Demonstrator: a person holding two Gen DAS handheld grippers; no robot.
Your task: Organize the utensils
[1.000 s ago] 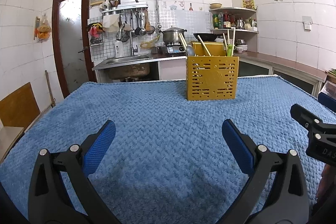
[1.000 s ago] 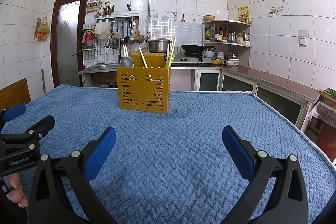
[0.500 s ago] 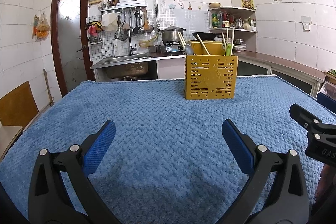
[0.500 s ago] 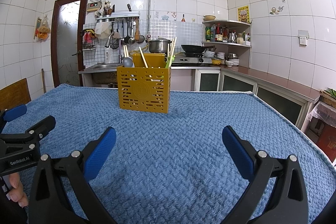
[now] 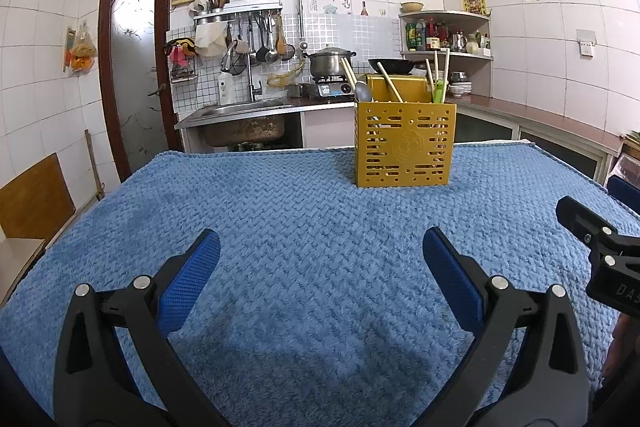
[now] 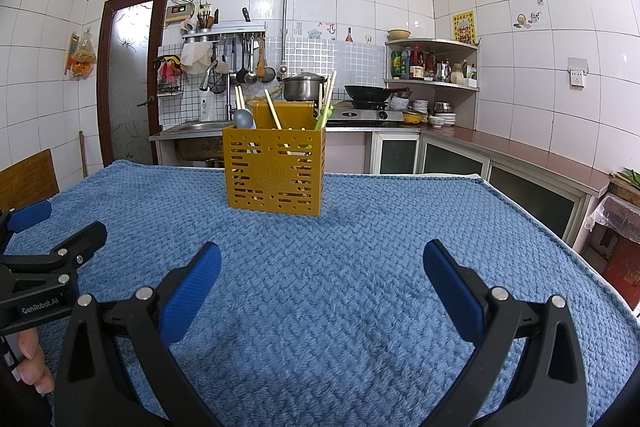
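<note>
A yellow slotted utensil holder (image 5: 405, 143) (image 6: 275, 171) stands upright at the far side of the blue blanket-covered table (image 5: 304, 227) (image 6: 360, 267). Sticking out of it are a grey spoon (image 5: 362, 91) (image 6: 244, 119), wooden chopsticks (image 5: 390, 77) (image 6: 274, 115) and a green-handled utensil (image 5: 439, 91) (image 6: 325, 115). My left gripper (image 5: 320, 263) is open and empty, low over the near part of the table. My right gripper (image 6: 320, 263) is likewise open and empty, well short of the holder. Each gripper shows at the other view's edge.
Behind the table run a steel sink (image 5: 244, 115), a stove with a pot (image 5: 329, 63) and wok (image 6: 366, 91), hanging kitchen tools, a corner shelf of bottles (image 6: 432, 63) and a counter along the right wall. A wooden chair (image 5: 32, 203) is at the left. A hand (image 6: 34, 367) holds the left gripper.
The left view has shifted slightly, with the holder now a bit lower and farther right in frame. Both grippers stay open; the right view is unchanged.
</note>
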